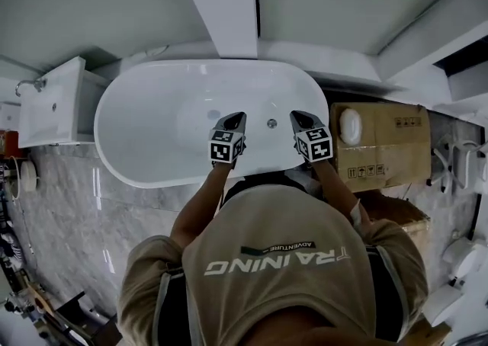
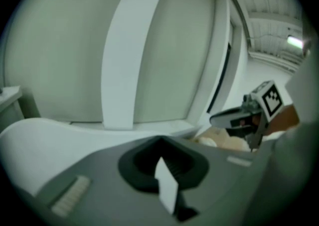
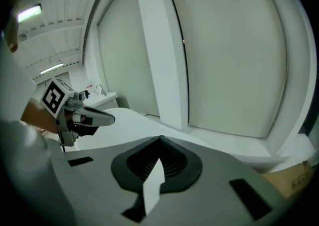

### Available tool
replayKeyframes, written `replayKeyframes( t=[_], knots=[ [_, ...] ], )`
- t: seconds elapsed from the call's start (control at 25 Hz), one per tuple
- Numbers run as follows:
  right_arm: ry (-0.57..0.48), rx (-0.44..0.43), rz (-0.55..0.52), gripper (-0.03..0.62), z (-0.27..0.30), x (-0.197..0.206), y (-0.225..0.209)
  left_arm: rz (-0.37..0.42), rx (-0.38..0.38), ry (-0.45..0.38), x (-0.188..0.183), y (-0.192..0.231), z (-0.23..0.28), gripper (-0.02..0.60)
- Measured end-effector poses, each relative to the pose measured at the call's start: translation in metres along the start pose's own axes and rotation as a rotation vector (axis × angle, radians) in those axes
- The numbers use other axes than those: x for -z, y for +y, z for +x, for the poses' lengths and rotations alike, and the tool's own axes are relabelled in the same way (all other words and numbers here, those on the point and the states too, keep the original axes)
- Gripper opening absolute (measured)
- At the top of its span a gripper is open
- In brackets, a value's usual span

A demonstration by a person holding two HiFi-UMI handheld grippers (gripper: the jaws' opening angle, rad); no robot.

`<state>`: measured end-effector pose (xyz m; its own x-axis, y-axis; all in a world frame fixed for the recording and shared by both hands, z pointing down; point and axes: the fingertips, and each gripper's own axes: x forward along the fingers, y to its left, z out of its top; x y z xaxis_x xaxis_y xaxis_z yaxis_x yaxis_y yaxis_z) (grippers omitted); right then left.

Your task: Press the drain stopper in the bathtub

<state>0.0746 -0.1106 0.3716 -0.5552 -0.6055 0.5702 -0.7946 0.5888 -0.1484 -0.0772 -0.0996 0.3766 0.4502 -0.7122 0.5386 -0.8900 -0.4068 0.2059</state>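
The white oval bathtub point(image 1: 152, 131) fills the middle of the head view, its long axis running left to right in front of the person, with a cardboard box point(image 1: 389, 146) just beside its right end. Both claws hang over the near side of the basin. The left claw point(image 1: 238, 116) and the right claw point(image 1: 297, 116) are level with each other and point away from the person. Each gripper view shows its jaws drawn together to a point with nothing between them.

The drain stopper point(image 1: 271, 123) looks to be the small round metal fitting on the tub floor between the two claw tips, though it is too small to be certain. Being round, it has no long axis, and its face points up. The press has apparently not begun and this is the approach. The next move calls for lowering one closed tip, probably the nearer right one, straight down onto the centre of the stopper.
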Motion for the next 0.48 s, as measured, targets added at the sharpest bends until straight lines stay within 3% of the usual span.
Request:
replayKeyframes(
  t=[0.48],
  knots=[
    [-0.206,-0.058,-0.087,0.008,-0.042,-0.109,0.018,0.075,-0.024,-0.233,-0.117,0.012,-0.053,0.002]
  ],
)
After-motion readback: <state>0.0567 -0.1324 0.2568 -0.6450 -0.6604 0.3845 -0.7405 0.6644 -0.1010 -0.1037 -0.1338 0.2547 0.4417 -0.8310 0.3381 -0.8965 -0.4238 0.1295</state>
